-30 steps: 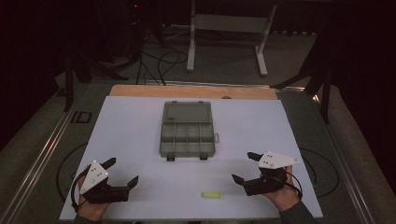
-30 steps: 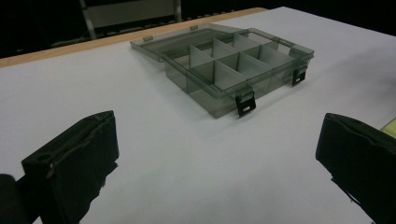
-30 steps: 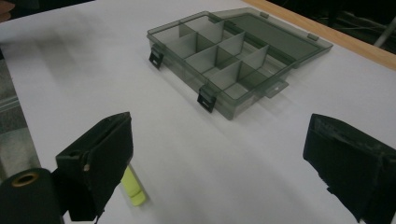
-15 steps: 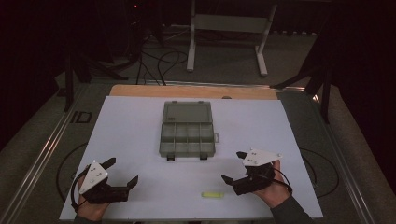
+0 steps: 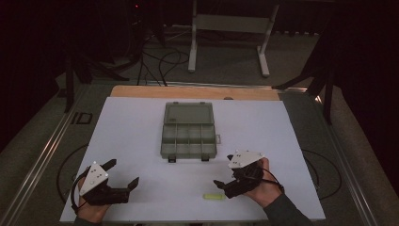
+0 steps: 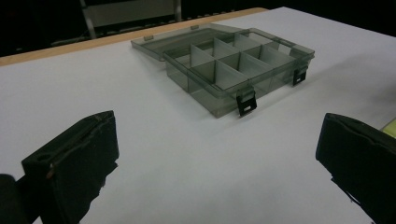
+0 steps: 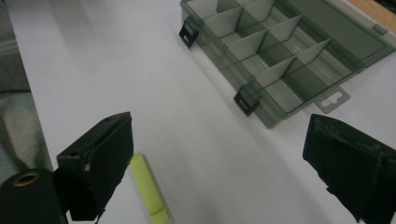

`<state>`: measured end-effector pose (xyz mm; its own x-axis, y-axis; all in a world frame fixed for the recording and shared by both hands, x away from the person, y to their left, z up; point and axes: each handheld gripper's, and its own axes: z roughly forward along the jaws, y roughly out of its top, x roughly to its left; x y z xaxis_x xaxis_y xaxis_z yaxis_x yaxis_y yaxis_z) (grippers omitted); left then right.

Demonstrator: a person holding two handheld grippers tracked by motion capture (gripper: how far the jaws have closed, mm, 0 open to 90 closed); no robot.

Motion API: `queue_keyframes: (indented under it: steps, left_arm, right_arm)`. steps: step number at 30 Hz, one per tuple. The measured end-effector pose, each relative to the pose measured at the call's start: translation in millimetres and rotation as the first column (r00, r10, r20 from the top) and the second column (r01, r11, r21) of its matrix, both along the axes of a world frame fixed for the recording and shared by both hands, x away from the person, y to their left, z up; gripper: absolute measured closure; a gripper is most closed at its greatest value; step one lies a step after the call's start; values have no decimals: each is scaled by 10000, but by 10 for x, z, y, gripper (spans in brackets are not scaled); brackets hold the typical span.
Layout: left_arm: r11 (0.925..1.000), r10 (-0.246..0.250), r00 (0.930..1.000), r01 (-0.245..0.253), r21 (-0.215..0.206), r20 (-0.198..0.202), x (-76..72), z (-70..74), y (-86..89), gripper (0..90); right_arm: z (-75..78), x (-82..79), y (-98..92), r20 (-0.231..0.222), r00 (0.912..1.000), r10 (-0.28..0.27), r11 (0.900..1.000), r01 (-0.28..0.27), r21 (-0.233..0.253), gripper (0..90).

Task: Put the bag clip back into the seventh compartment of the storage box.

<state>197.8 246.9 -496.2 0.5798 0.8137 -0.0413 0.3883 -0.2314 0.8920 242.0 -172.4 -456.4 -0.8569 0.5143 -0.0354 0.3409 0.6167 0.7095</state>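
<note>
Smoky grey translucent plastic forms an organiser box point(image 5: 188, 136) lying open in the middle of a white table sheet point(image 5: 131, 132), its lid folded flat on the far side. Dividers split the tray into small compartments, and nothing can be seen inside them. Two black latches point(image 6: 246, 103) hang from its near edge.

Nearer the person, a small yellow-green stick point(image 5: 213, 197) lies flat on the sheet, well apart from the box. The right gripper point(image 5: 225, 180) sits just beside it, held in the person's right hand point(image 5: 263, 186), jaws spread wide and holding nothing; in the right gripper view the stick point(image 7: 147, 191) lies just beside one jaw, between the two.

At the near left corner, the left gripper point(image 5: 123, 173) rests low over the sheet, jaws also spread wide and empty, pointing toward the box.
</note>
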Motion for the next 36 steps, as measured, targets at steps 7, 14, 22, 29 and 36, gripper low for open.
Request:
queue_keyframes:
  steps: [7,14,22,29,36]
  left_arm:
    - [10000,-15,10000,15,15,-1,-1,1,2,1]
    - [10000,-23,10000,23,5,-2,-1,2,3,1]
    - [10000,-34,10000,34,4,-16,0,1,4,1]
    - [10000,-67,10000,67,10,-32,1,-1,-2,1]
    - [10000,-73,10000,73,10,-67,2,-4,-4,1]
  right_arm:
    - [-44,27,130,-184,9995,265,9984,-274,-492,89]
    - [-85,55,242,-494,9962,715,9928,-759,-932,89]
    - [-179,91,333,-1001,9886,1124,9804,-1267,-1506,108]
    - [-241,82,380,-1264,9810,1471,9659,-1700,-1951,119]
    - [-287,75,407,-1548,9738,1667,9559,-1981,-2169,127]
